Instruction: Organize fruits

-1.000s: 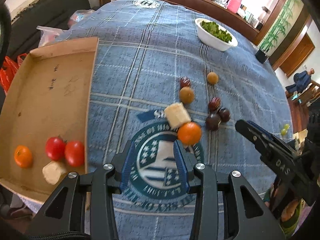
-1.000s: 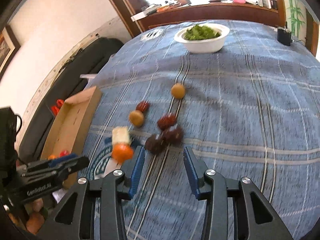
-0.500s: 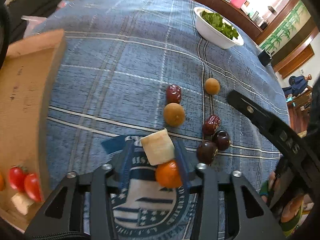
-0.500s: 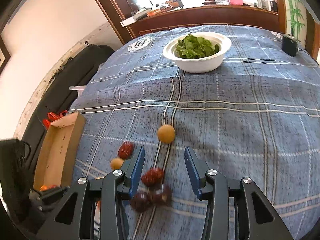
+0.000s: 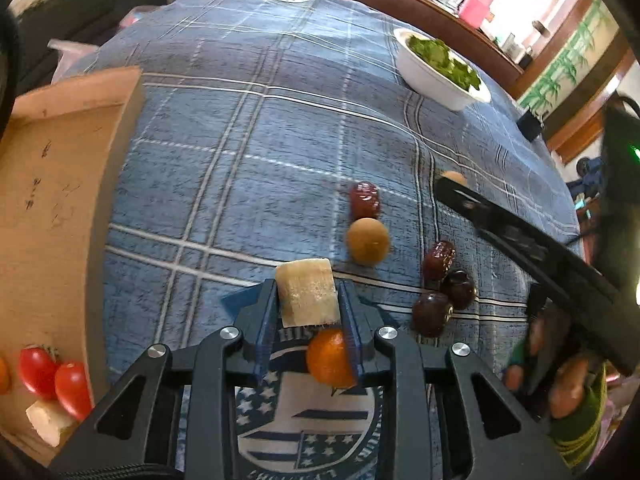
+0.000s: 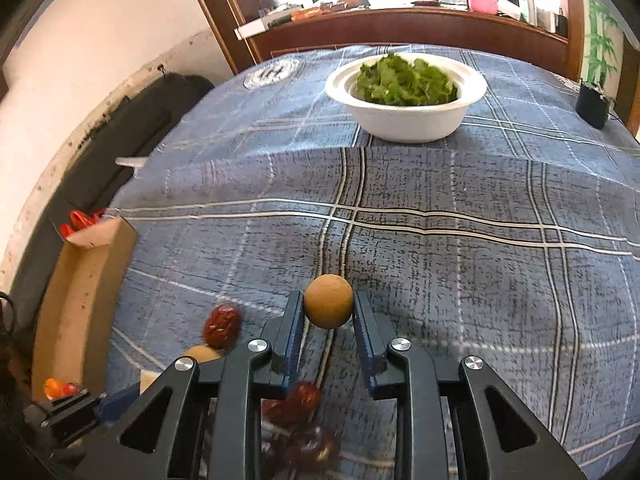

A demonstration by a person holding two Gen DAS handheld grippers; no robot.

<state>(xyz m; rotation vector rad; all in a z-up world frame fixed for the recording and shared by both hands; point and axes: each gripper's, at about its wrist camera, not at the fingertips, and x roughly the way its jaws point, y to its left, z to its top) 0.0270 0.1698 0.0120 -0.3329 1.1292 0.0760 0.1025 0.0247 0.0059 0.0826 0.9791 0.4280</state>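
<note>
Left wrist cam: left tool (image 5: pixel 308 312) jaws just closing, clamped on pale fruit chunk (image 5: pixel 307 298) w/ small orange (image 5: pixel 330 358) between fingers, on bench cloth (image 5: pixel 240 140) | right tool (image 6: pixel 328 320) just closing, gripping round tan fruit (image 6: pixel 328 306) | cardboard tray (image 5: pixel 52 184) left w/ tomatoes (image 5: pixel 54 376)

Pale cube (image 5: pixel 307 293) & tan ball (image 6: pixel 328 301) each pinched; dates (image 5: pixel 440 284) loose.

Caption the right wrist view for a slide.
Right gripper shut on a round tan fruit above blue plaid cloth, white bowl of greens beyond.
</note>
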